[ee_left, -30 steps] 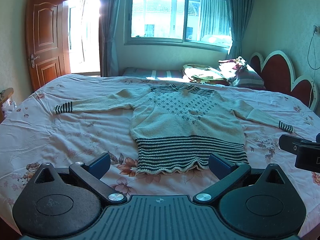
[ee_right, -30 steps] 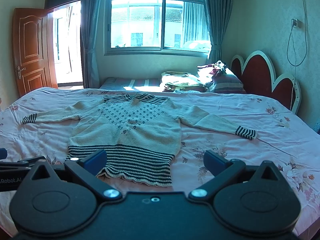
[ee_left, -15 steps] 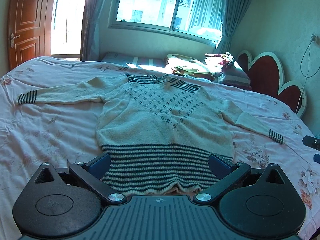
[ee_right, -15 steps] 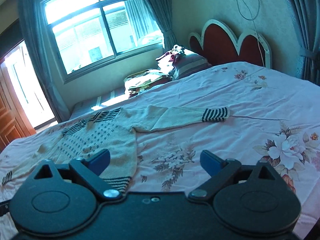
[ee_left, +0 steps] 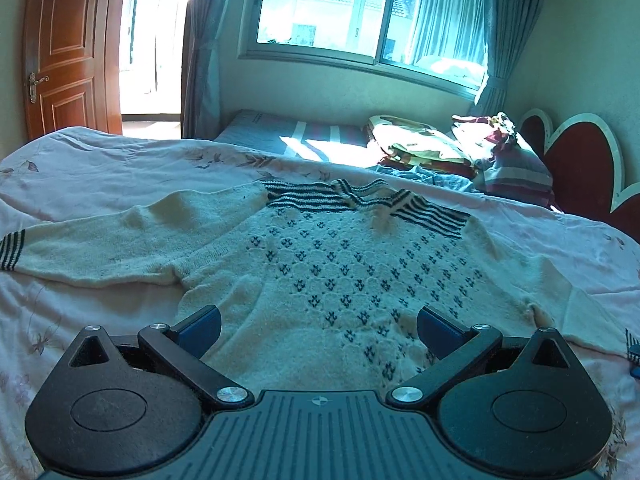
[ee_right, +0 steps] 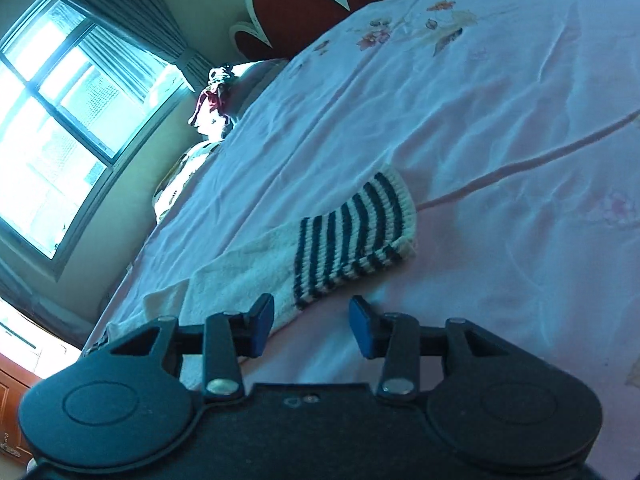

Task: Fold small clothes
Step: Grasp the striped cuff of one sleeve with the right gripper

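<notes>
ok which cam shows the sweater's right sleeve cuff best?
Right wrist view: the striped cuff lies large and sharp on the bedsheet, just ahead of the open right claw. The left wrist view catches only a sliver of it at the frame's right edge.

A home bedroom: a bed [ee_left: 100, 168] with floral sheets, a scalloped headboard [ee_left: 580, 168], pillows [ee_left: 516, 168], a curtained window [ee_left: 360, 12] and a wooden door [ee_left: 68, 44].
</notes>
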Demonstrator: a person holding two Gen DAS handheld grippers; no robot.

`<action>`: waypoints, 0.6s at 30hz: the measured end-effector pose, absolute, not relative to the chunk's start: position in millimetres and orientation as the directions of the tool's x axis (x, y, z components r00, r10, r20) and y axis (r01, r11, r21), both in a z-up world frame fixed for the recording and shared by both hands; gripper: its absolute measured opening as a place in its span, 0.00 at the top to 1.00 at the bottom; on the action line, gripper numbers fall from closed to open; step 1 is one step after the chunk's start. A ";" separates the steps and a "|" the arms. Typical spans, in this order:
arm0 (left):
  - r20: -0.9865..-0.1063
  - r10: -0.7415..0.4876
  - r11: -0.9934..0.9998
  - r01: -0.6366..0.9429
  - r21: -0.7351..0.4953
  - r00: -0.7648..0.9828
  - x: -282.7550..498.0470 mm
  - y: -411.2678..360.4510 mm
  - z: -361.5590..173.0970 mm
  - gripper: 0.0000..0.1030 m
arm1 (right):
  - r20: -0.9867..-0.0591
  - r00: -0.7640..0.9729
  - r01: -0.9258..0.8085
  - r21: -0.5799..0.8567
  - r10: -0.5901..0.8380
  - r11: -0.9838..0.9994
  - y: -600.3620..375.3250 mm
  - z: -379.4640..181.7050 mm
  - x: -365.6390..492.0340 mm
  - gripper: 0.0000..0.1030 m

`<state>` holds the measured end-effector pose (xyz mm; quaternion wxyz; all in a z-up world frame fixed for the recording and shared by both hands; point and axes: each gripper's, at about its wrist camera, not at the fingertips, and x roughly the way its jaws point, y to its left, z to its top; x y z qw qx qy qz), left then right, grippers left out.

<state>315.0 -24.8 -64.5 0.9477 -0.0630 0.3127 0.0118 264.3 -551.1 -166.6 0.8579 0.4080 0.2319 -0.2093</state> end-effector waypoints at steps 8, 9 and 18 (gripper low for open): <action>-0.616 0.052 0.988 -0.131 -0.083 0.786 356.7 2.6 -85.4 0.00 | -0.573 0.783 0.572 0.513 -0.241 0.640 -545.4 -159.2 298.7 0.92; -0.619 0.058 0.987 -0.139 -0.083 0.783 359.6 9.8 -87.9 0.00 | -0.569 0.782 0.572 0.493 -0.254 0.656 -542.1 -155.5 302.7 0.93; -0.626 -0.013 0.984 -0.102 -0.148 0.780 393.0 54.9 -101.3 0.00 | -0.442 0.896 0.192 0.331 -0.028 0.924 -386.6 -96.7 371.4 0.94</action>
